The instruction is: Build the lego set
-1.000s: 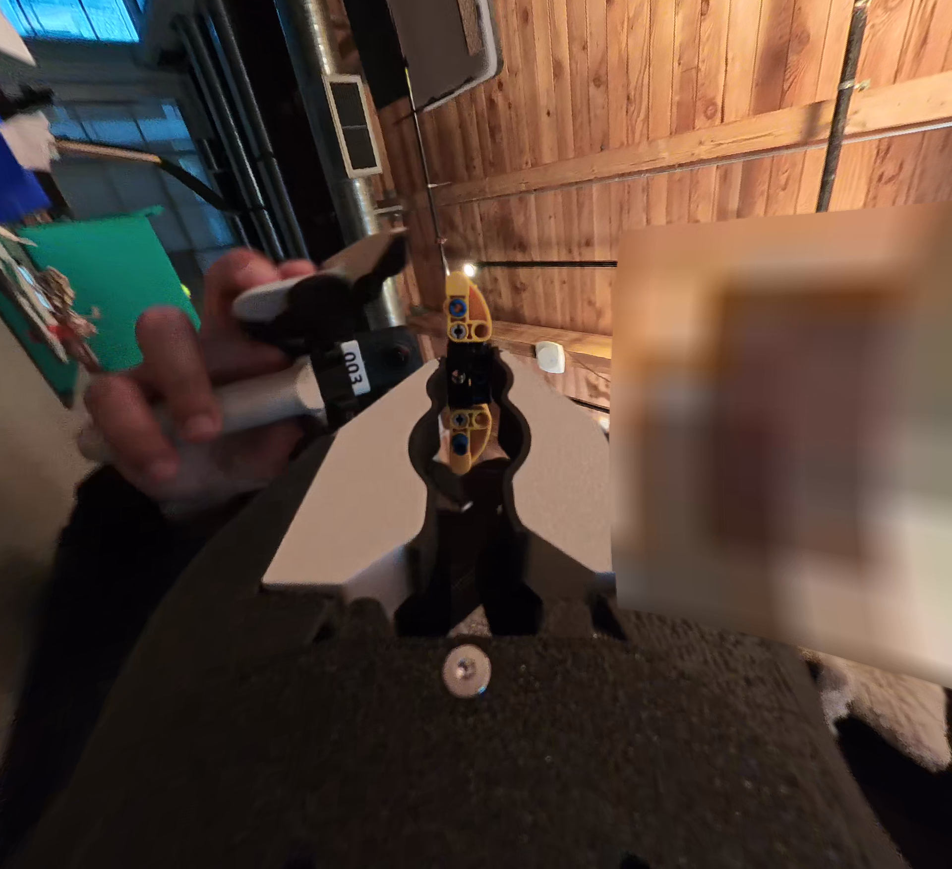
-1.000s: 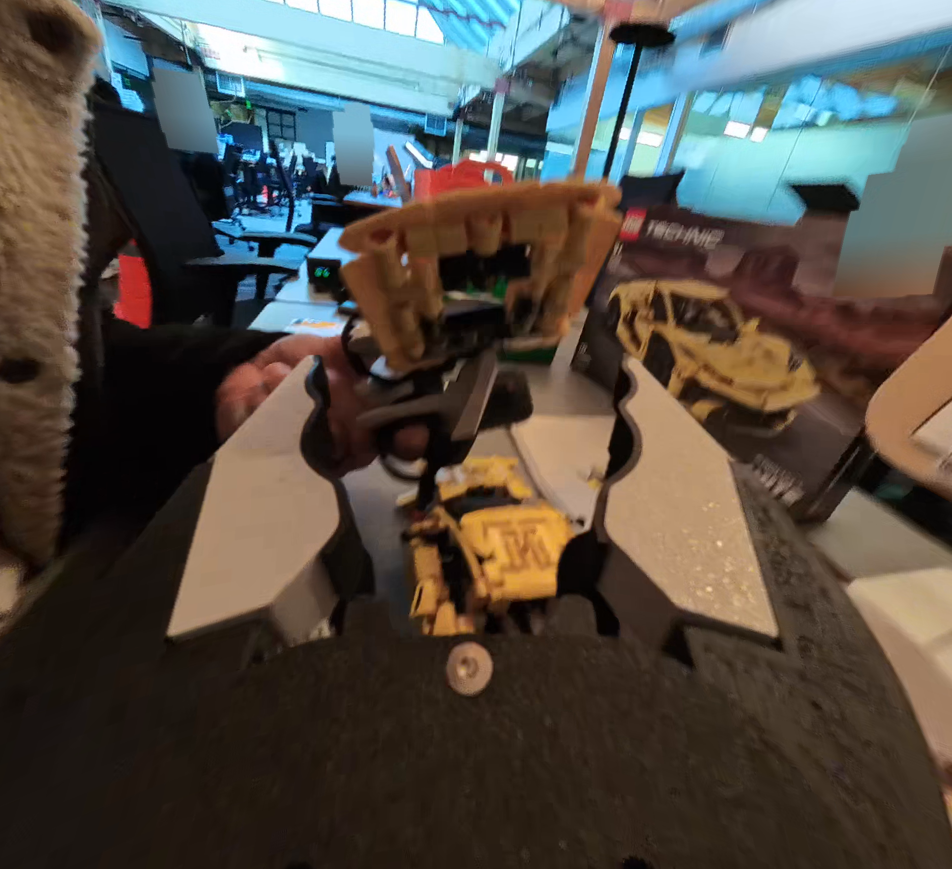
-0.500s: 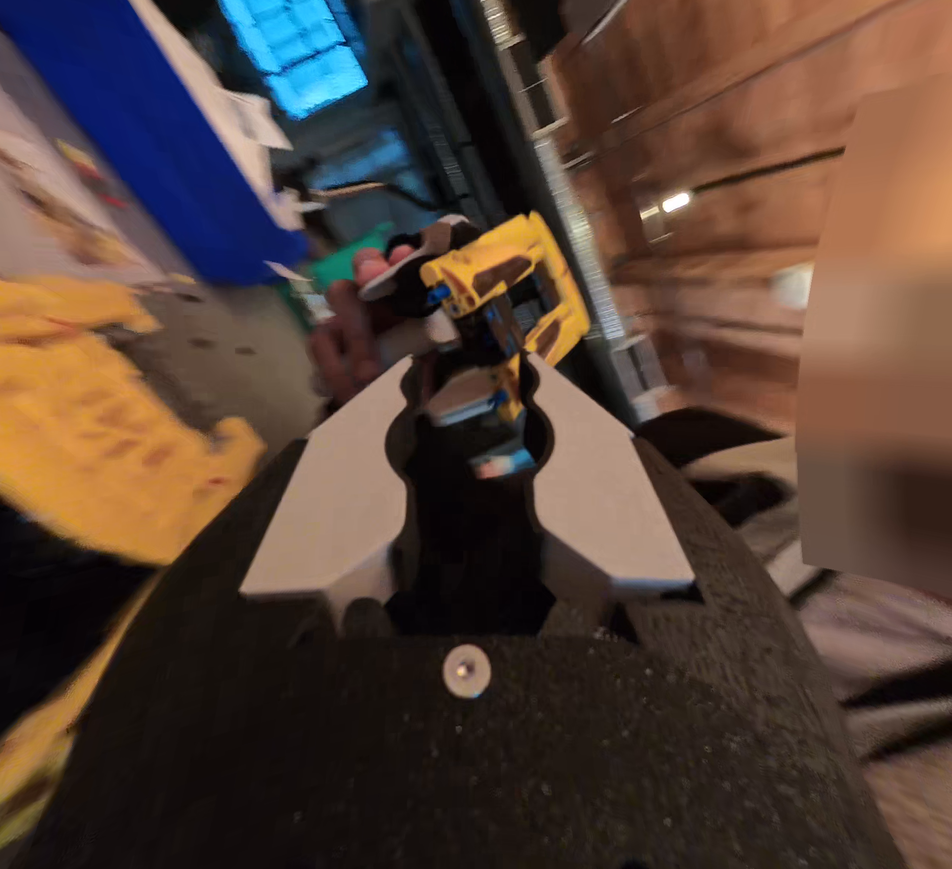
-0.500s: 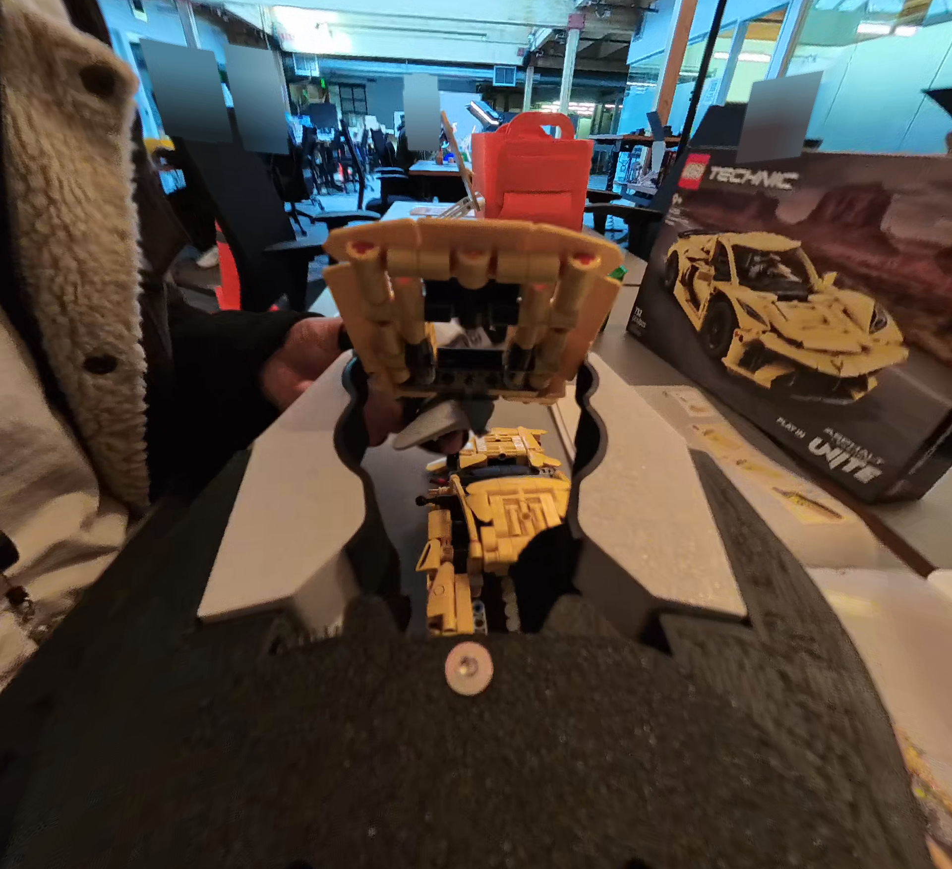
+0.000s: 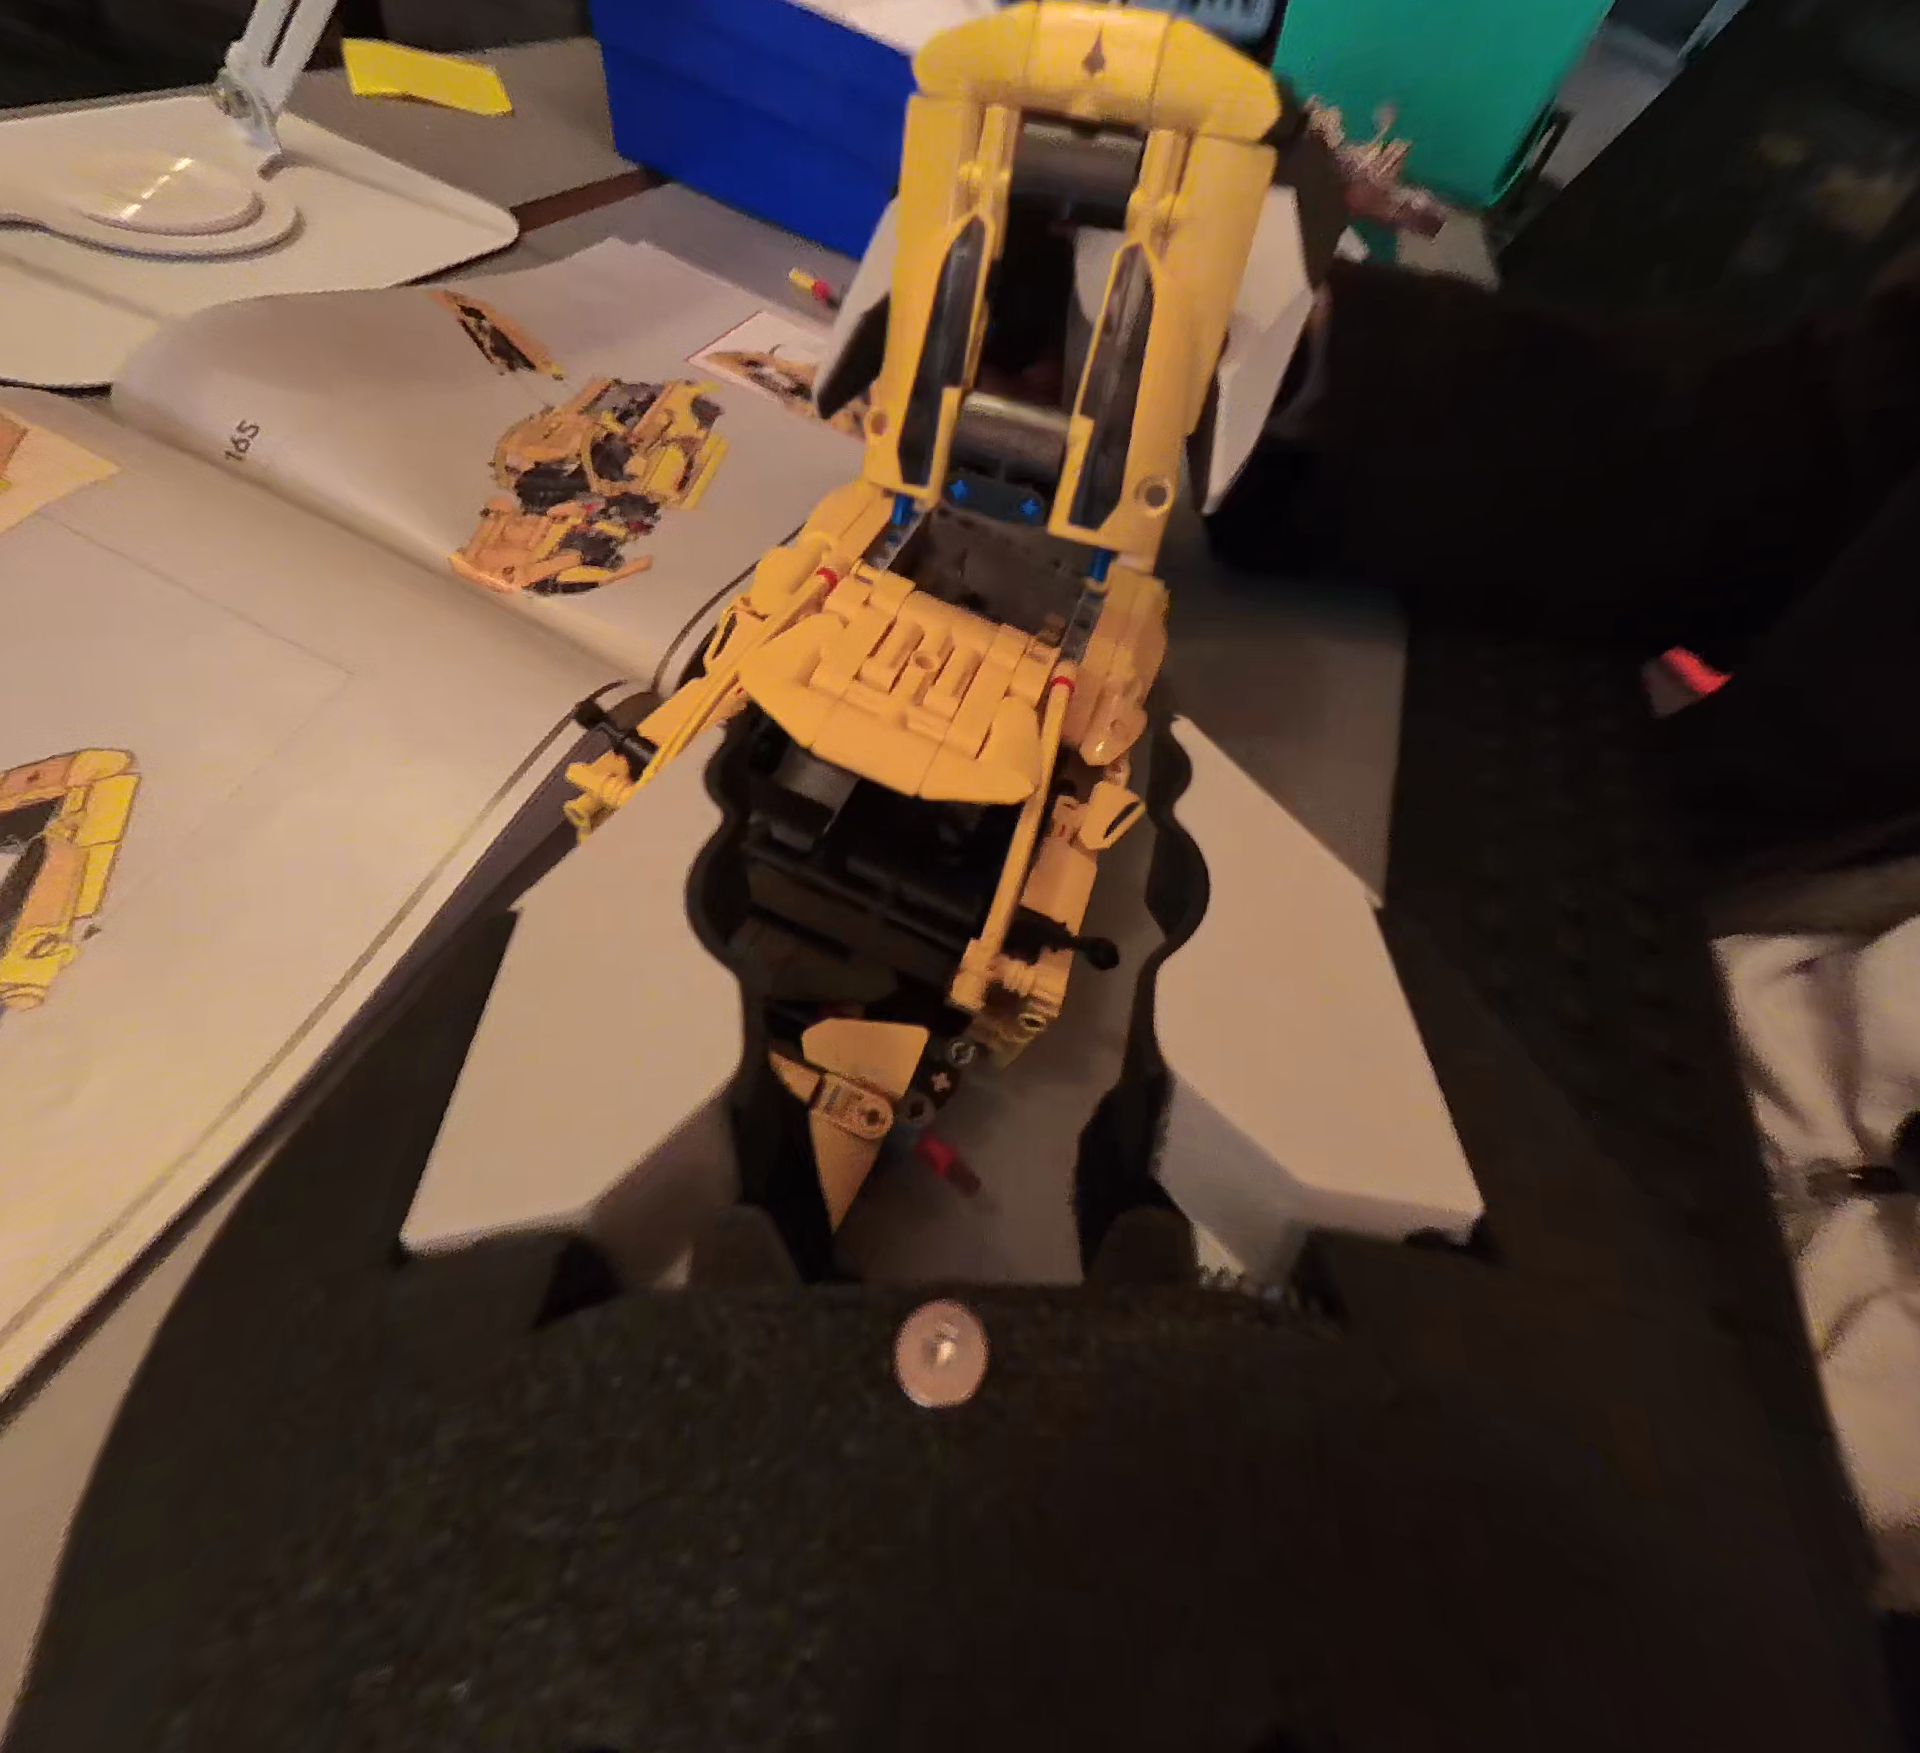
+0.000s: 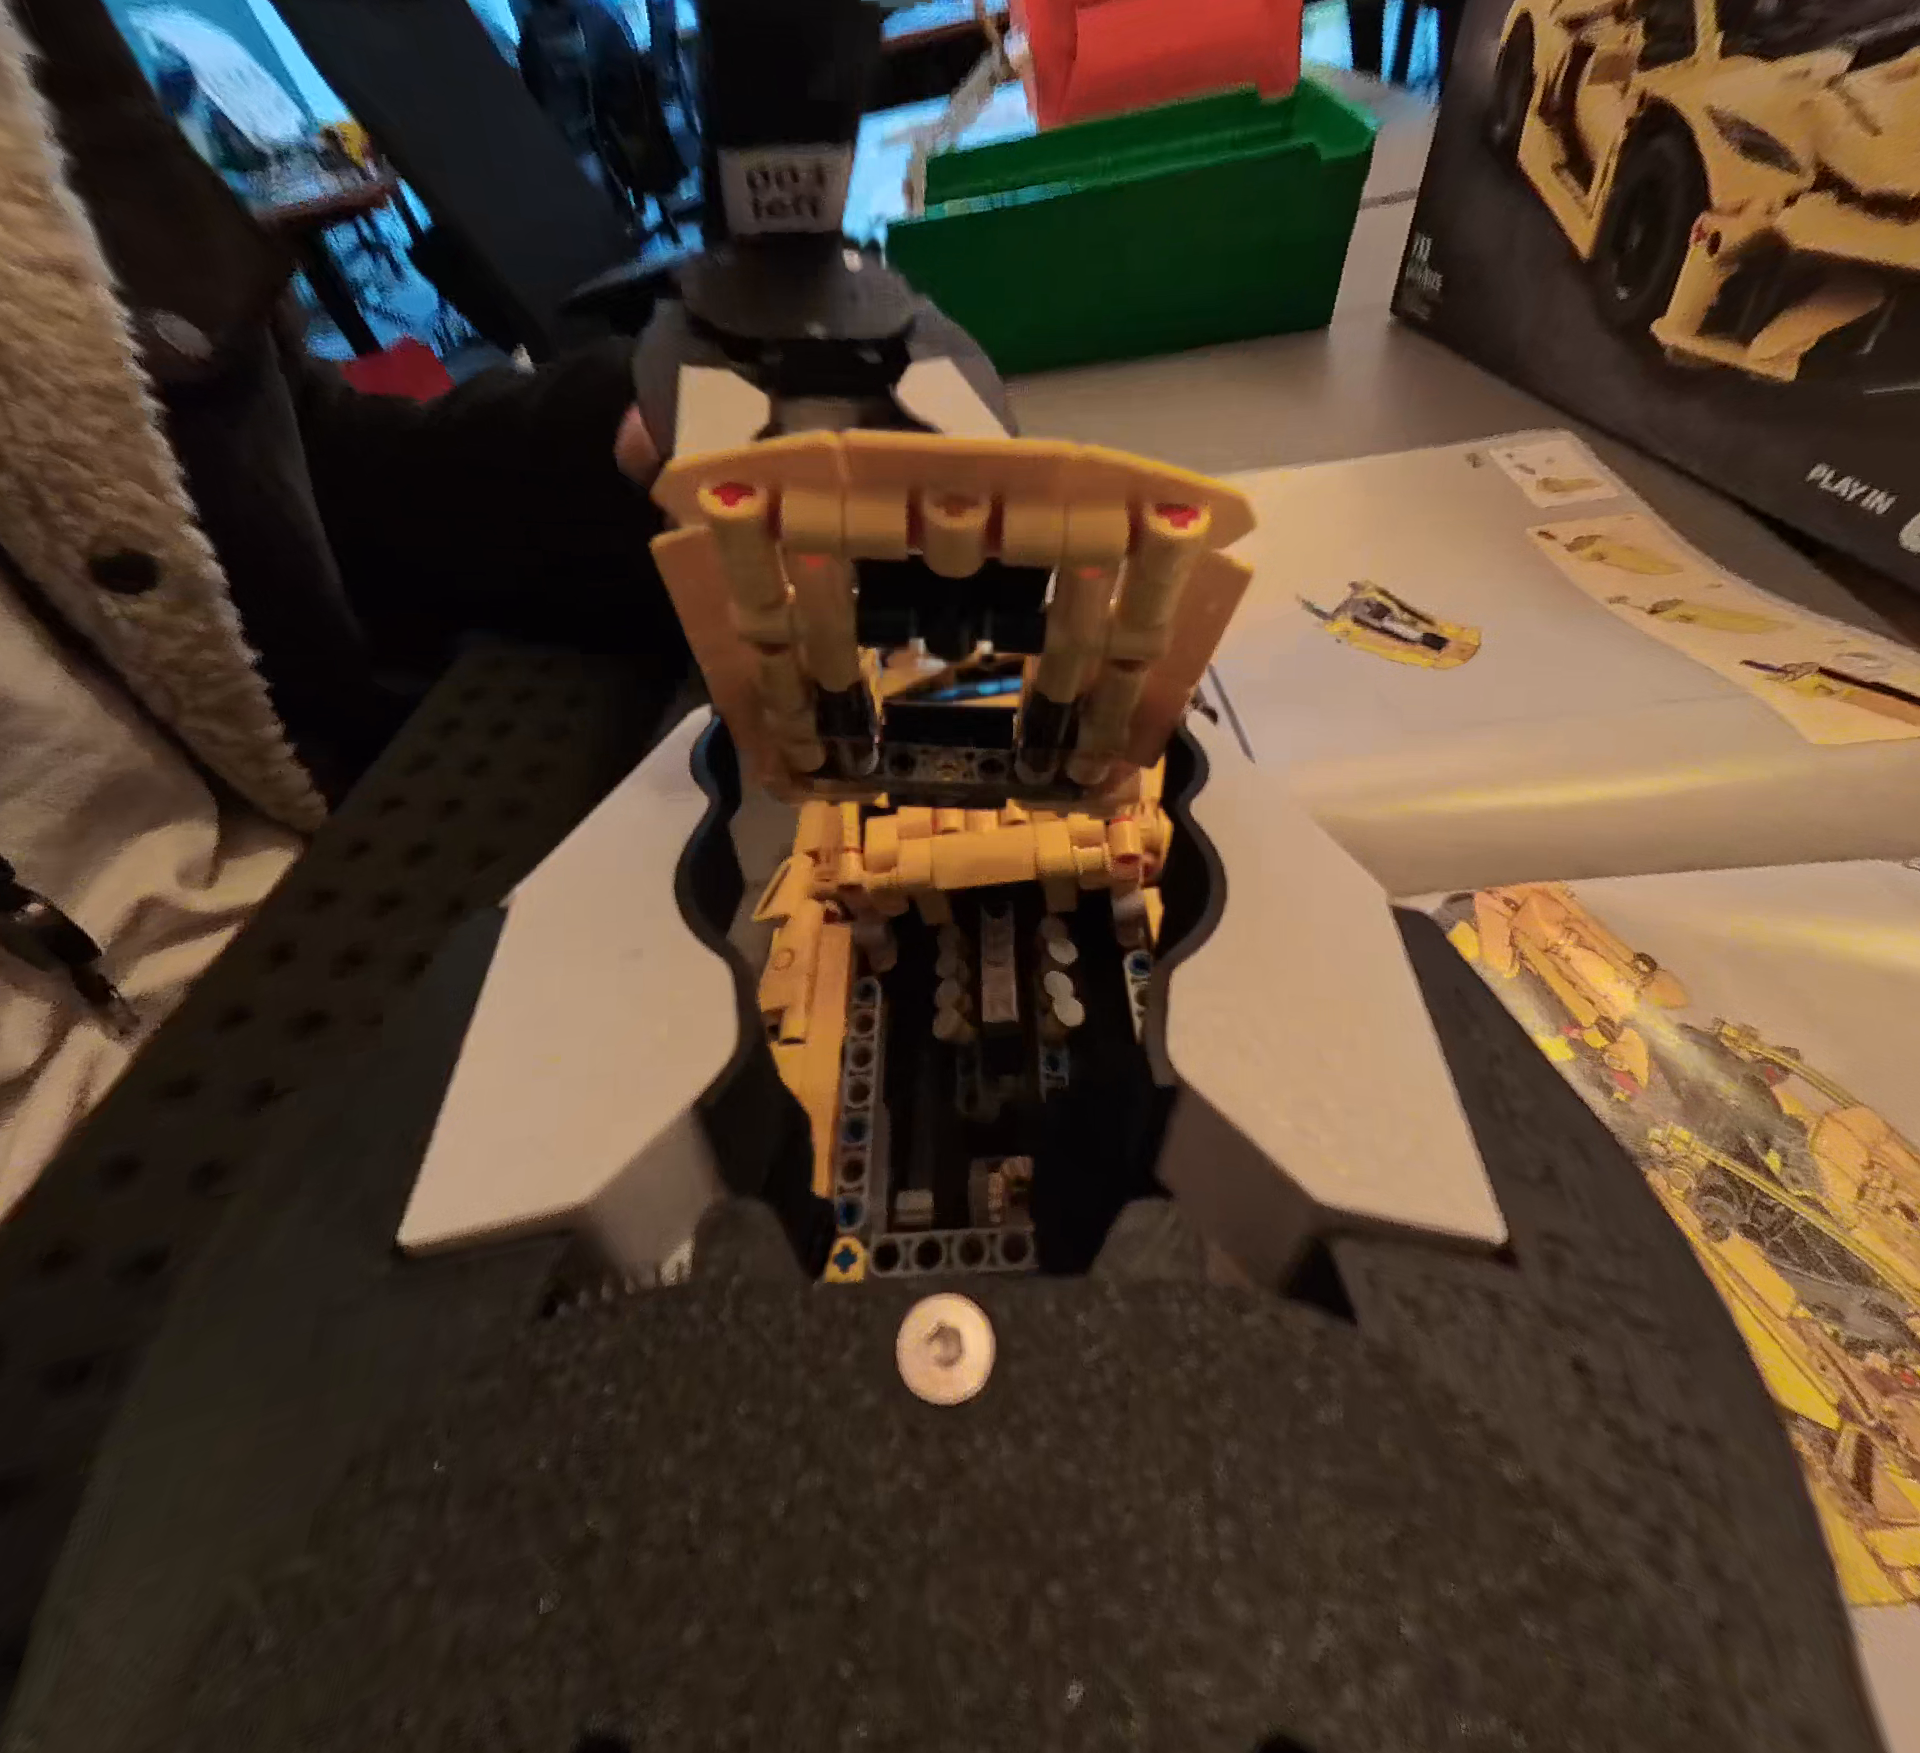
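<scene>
both grippers' fingertips hidden by lego car (image 5: pixel 977 664)

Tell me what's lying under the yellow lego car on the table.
The open instruction booklet lies beside and partly beneath the yellow lego car, on the grey table. The car and gripper fingers cover whatever sits directly under its chassis, so that spot cannot be seen.

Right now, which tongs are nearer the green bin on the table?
Left. The left tongs sit on the far side of the yellow Lego car, just in front of the green bin. The right tongs straddle the car's near end, farther away.
</scene>
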`<state>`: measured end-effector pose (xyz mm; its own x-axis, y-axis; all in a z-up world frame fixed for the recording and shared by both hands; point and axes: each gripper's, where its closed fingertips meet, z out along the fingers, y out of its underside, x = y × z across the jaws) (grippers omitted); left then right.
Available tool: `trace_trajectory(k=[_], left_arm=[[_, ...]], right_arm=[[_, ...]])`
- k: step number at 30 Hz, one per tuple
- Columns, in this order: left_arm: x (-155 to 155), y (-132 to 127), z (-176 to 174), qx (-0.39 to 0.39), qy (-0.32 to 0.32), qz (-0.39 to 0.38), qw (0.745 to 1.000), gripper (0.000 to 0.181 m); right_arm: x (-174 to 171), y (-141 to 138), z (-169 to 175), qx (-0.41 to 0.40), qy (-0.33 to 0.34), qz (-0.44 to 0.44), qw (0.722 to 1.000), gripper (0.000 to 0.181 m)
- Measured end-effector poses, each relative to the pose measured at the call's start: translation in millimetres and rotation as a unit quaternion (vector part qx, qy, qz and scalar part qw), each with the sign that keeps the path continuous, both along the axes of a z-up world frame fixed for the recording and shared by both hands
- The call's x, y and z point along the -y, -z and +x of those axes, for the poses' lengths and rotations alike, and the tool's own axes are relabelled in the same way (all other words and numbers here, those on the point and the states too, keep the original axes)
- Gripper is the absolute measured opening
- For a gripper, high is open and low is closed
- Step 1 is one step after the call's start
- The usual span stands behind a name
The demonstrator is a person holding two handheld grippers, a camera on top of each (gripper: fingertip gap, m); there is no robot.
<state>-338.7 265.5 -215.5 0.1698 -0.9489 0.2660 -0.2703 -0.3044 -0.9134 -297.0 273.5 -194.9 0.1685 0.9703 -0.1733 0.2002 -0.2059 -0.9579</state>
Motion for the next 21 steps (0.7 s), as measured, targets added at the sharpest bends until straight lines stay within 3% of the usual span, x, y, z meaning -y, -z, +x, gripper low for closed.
trace_trajectory(k=[2, 5, 14, 21], left_arm=[[-1, 5, 3, -0.019, -0.005, 0.008, 1.0, 0.077], [2, -4, 4, 0.026, 0.0, -0.014, 1.0, 0.072], [-12, 0, -8, 0.037, -0.027, -0.036, 0.998, 0.065], [-27, -12, -20, 0.079, -0.058, -0.039, 0.994, 0.064]], right_arm=[[2, 2, -7, 0.018, -0.019, 0.007, 1.0, 0.082], [-2, -12, -6, -0.019, -0.018, 0.0, 1.0, 0.082], [-13, -33, 26, -0.112, 0.026, -0.065, 0.991, 0.081], [-17, -22, 45, -0.112, 0.056, -0.07, 0.99, 0.082]])
